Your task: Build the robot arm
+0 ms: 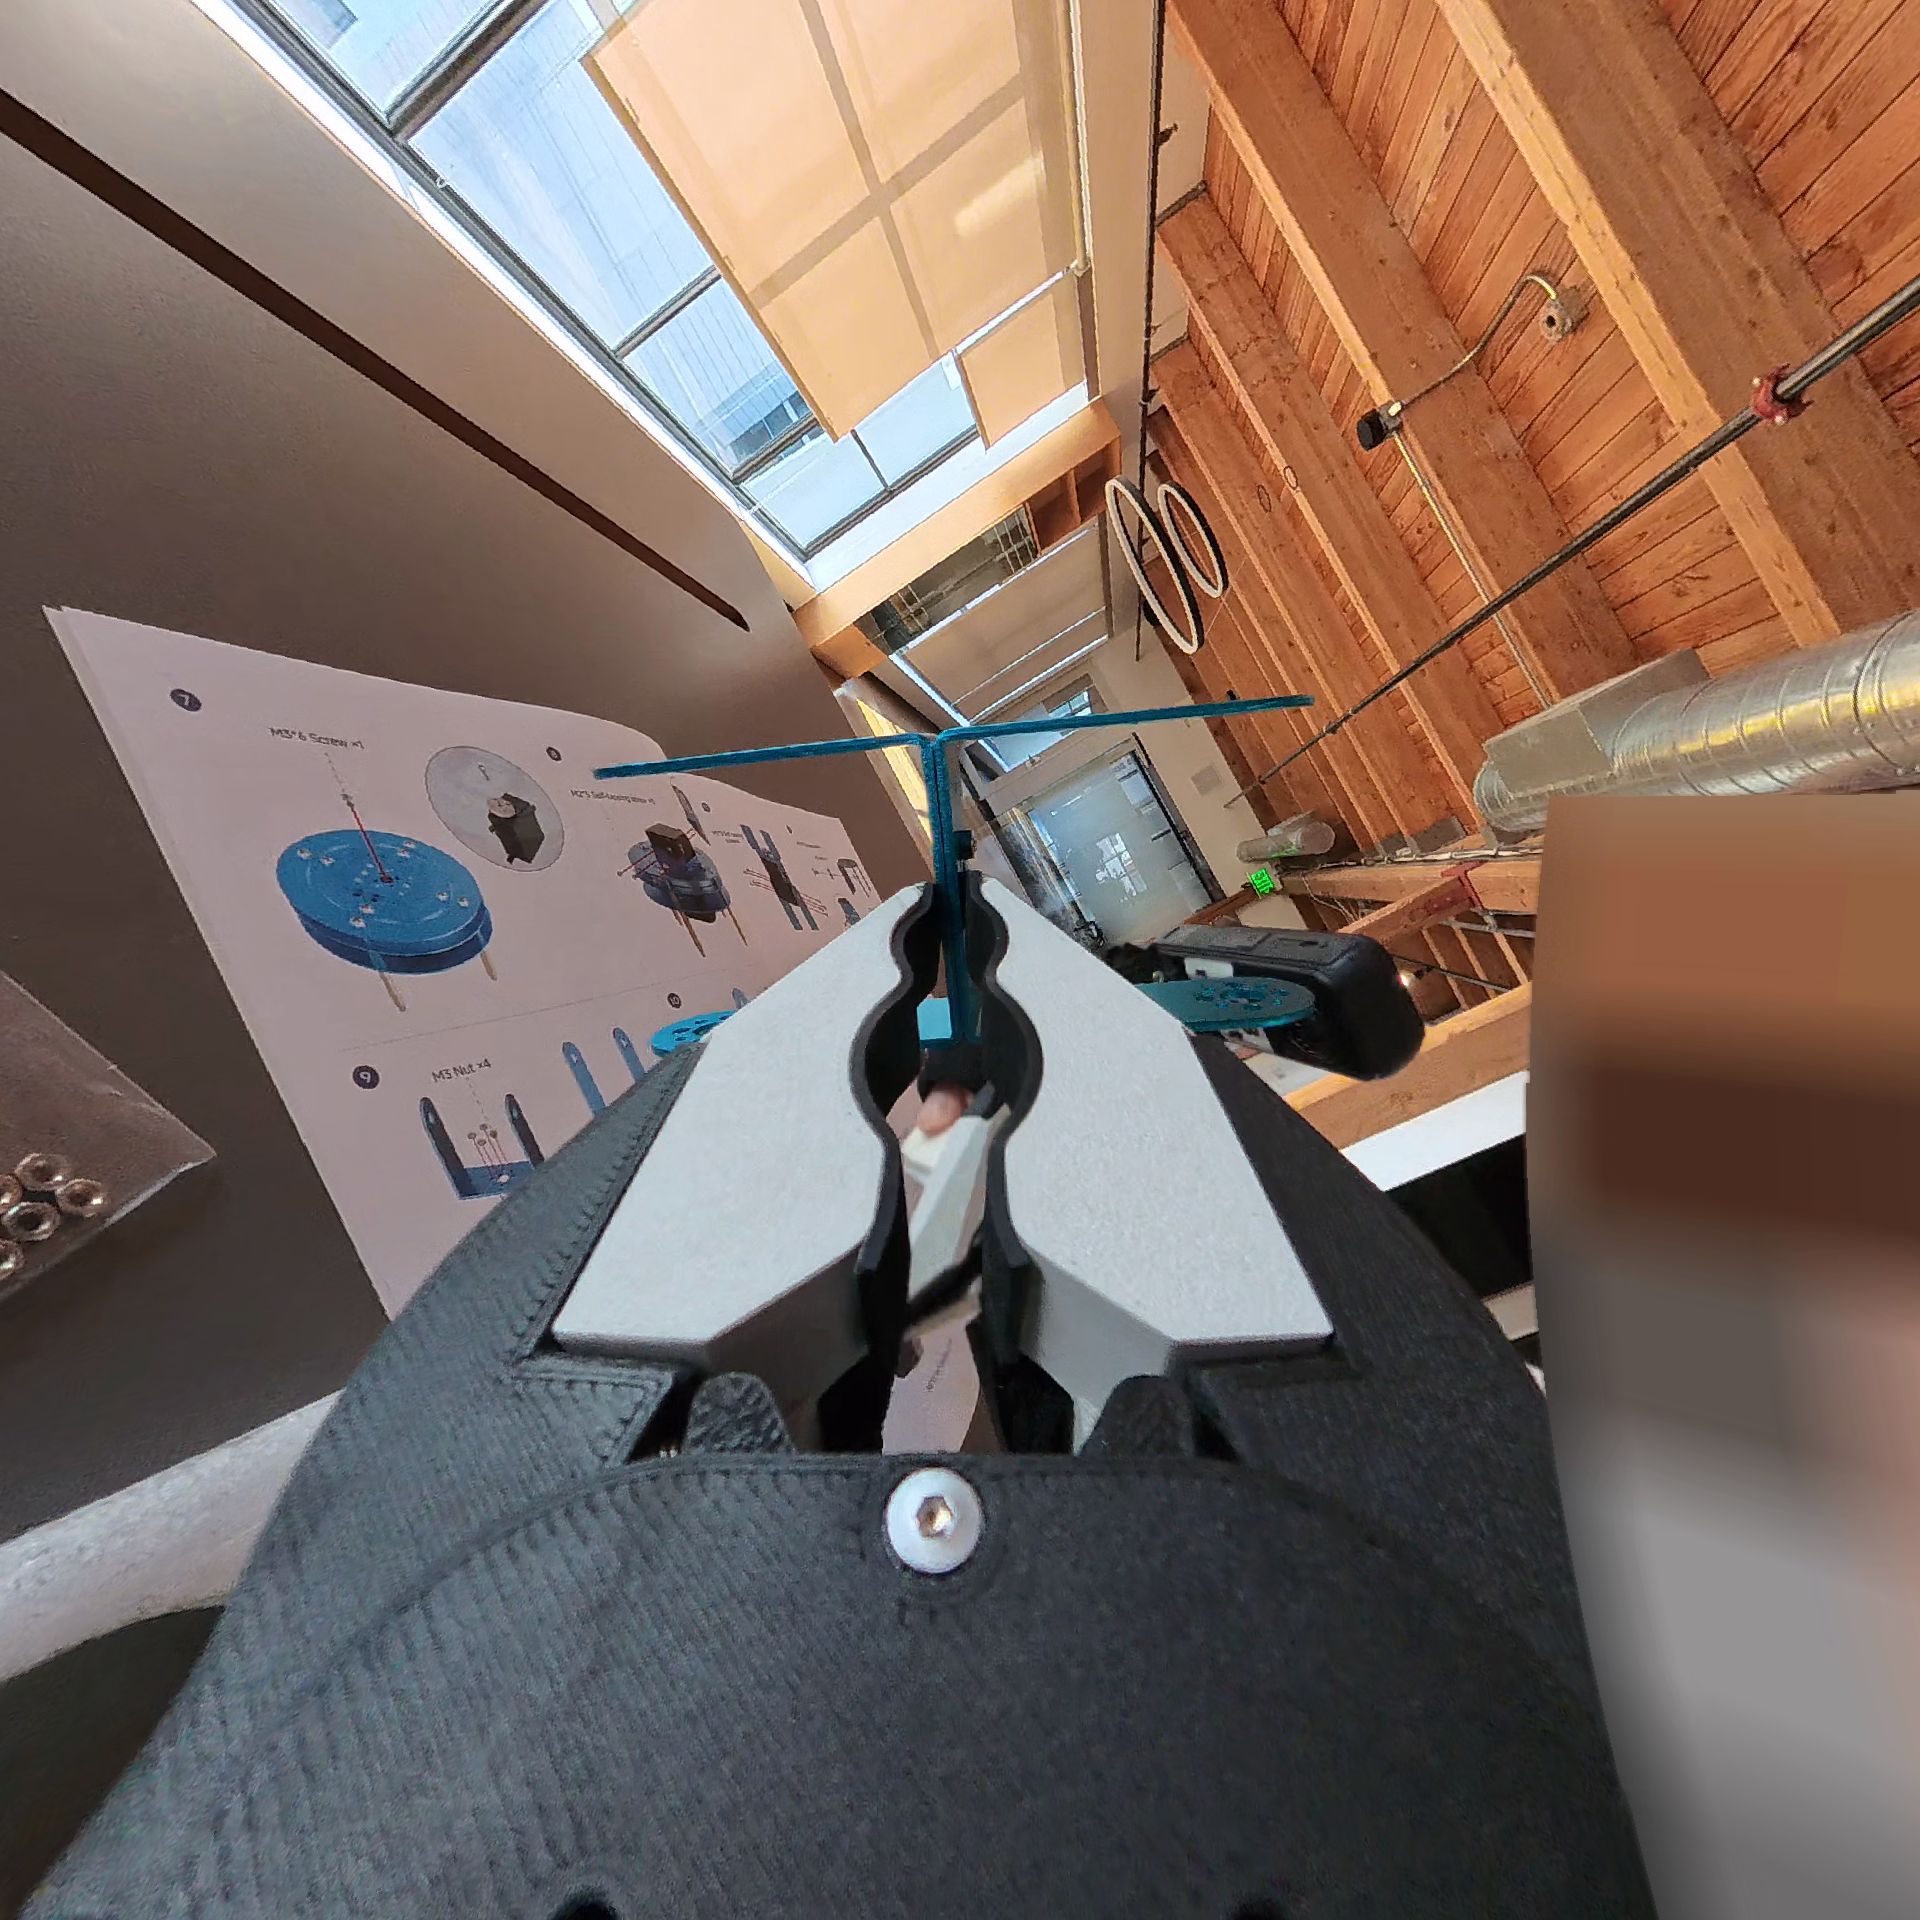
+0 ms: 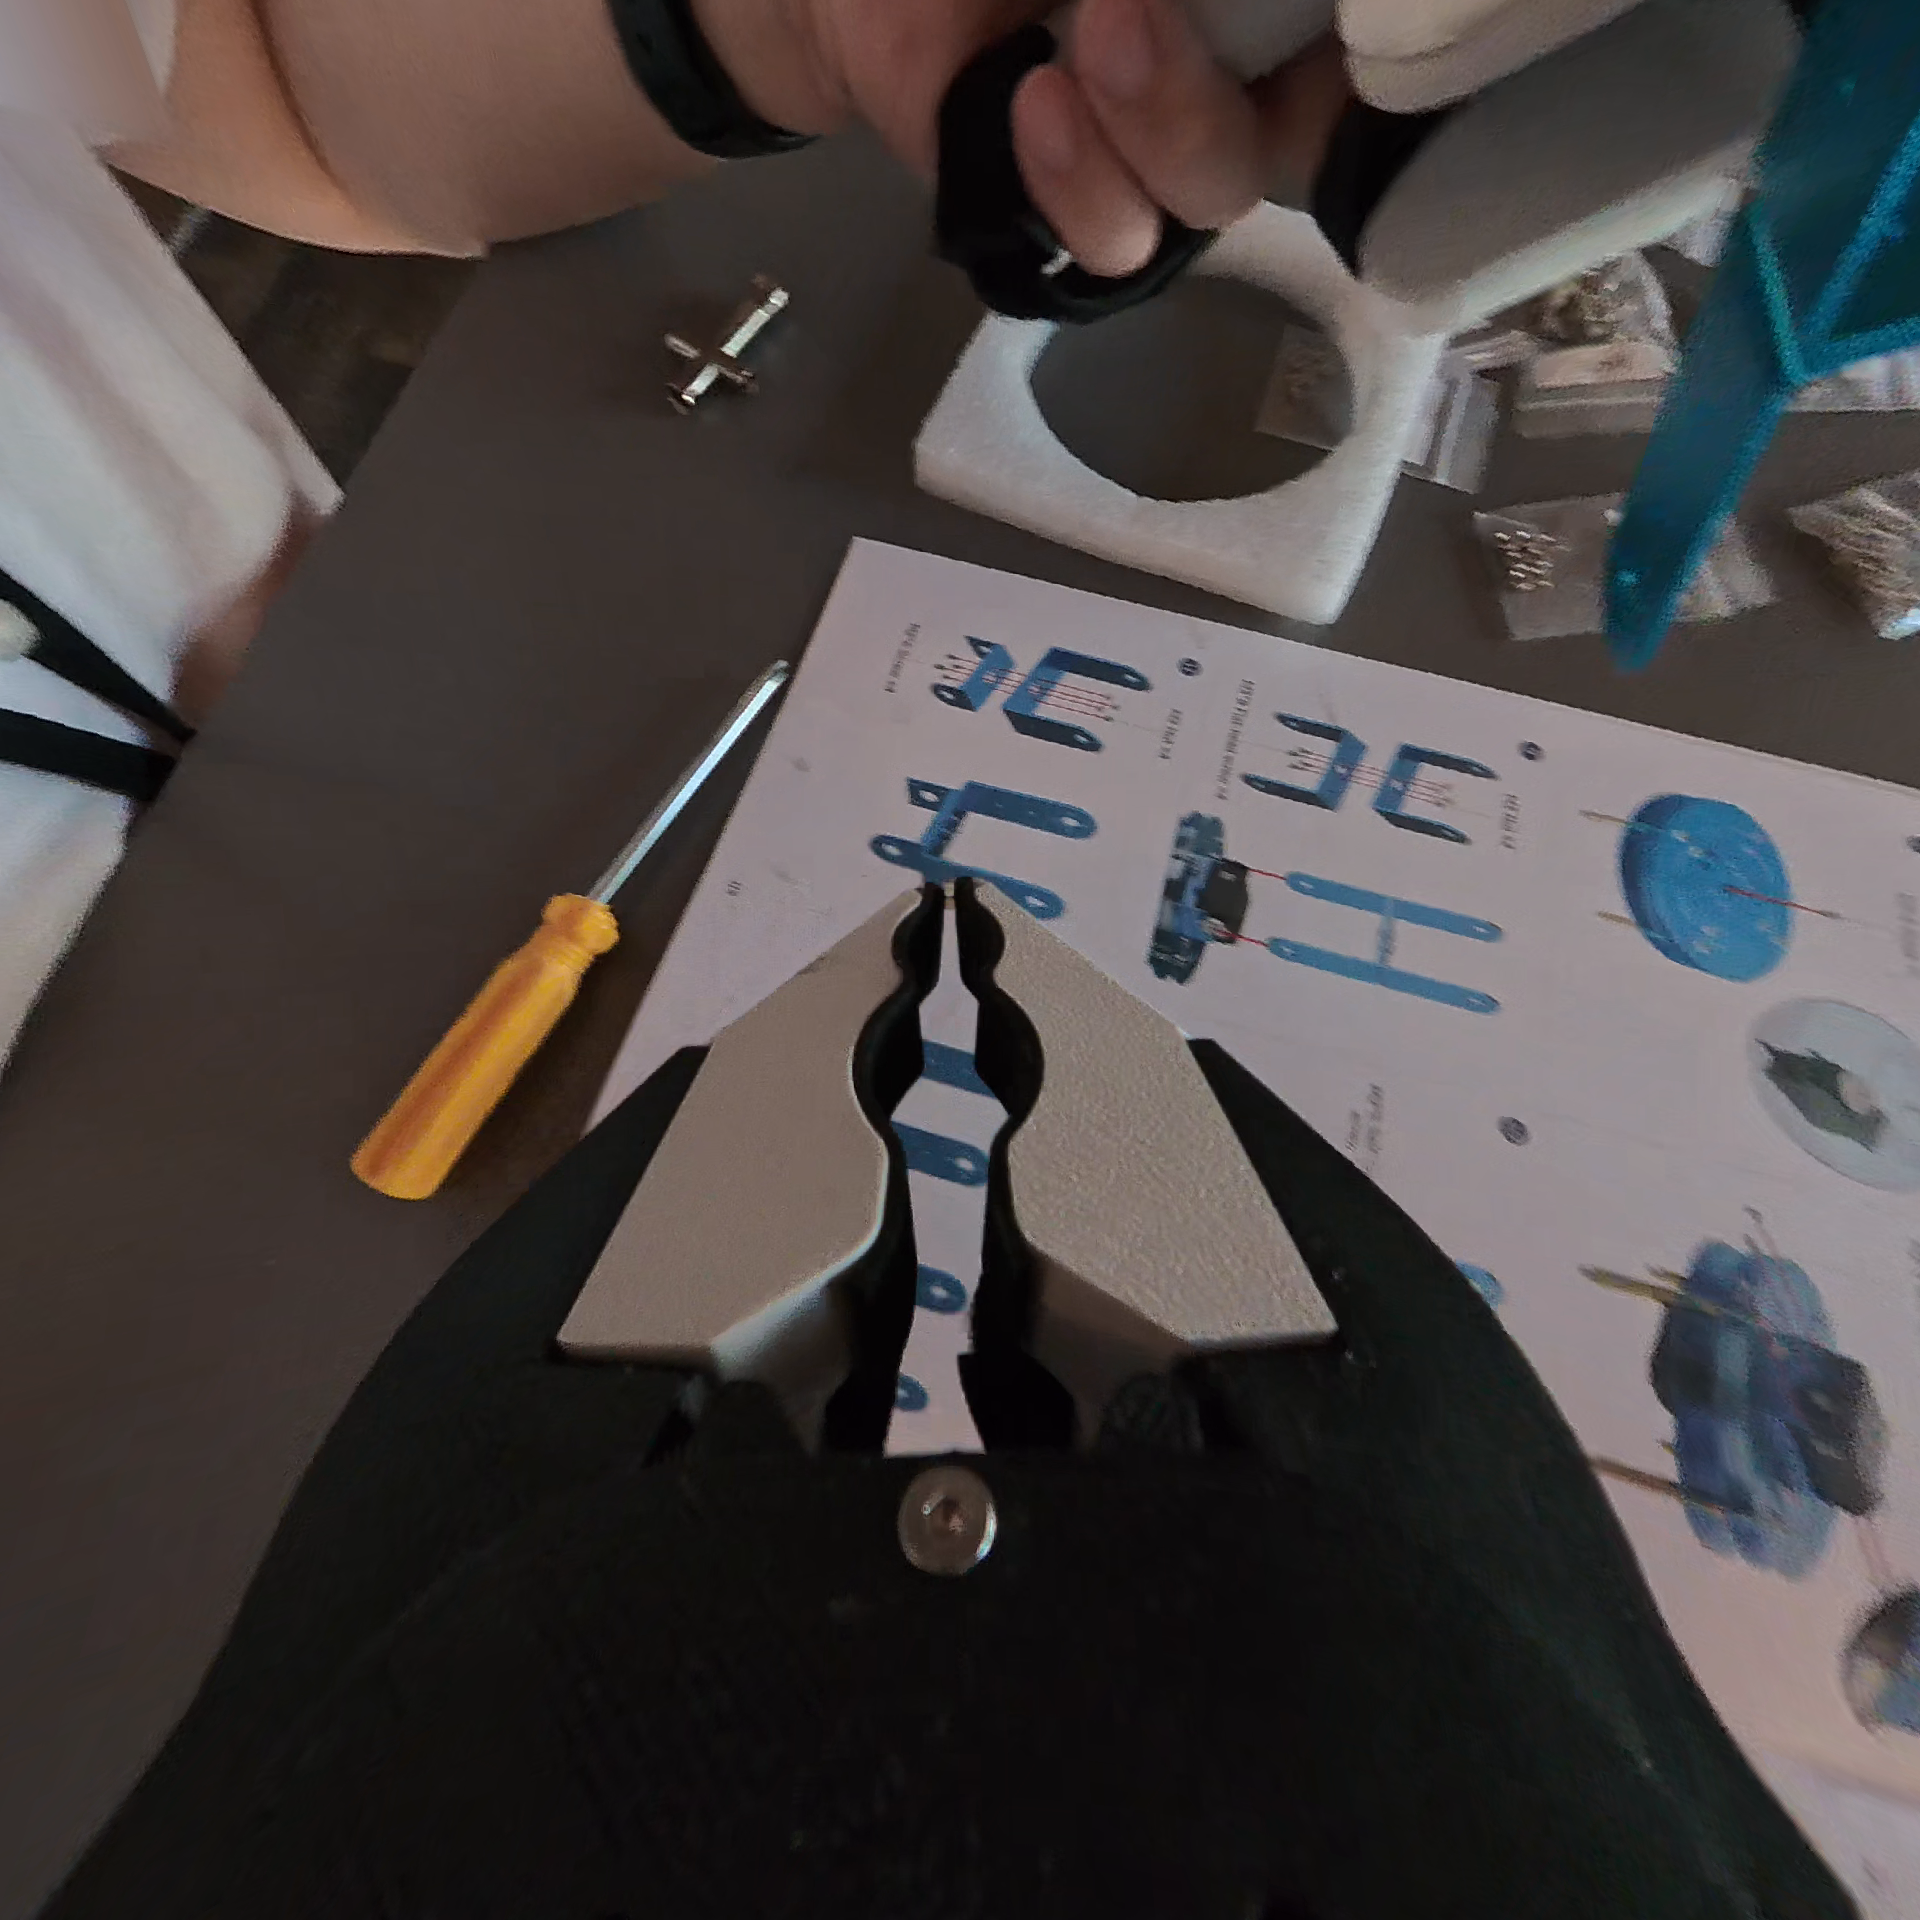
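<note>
My left gripper (image 1: 951, 894) is shut on a thin blue metal bracket (image 1: 948, 810) and holds it up in the air, tilted toward the ceiling. The bracket's flat top shows edge-on as a T. In the right wrist view the same bracket (image 2: 1756, 395) hangs at the upper right, held by the left gripper's grey fingers (image 2: 1538, 197) in a person's hand (image 2: 1091, 135). My right gripper (image 2: 943, 891) points down over the printed instruction sheet (image 2: 1299, 1091). Its jaws are nearly closed, with a tiny silvery part (image 2: 940, 896) pinched at the tips.
On the dark table lie a yellow-handled screwdriver (image 2: 520, 997), a cross-shaped metal wrench (image 2: 722, 348), a white foam square with a round hole (image 2: 1174, 436) and bags of small hardware (image 2: 1538, 561). In the left wrist view a bag of nuts (image 1: 52, 1205) lies left of the sheet (image 1: 416, 914), and a blue perforated disc (image 1: 1226, 1003) shows beyond the fingers. Left tips to right tips: about 15 cm.
</note>
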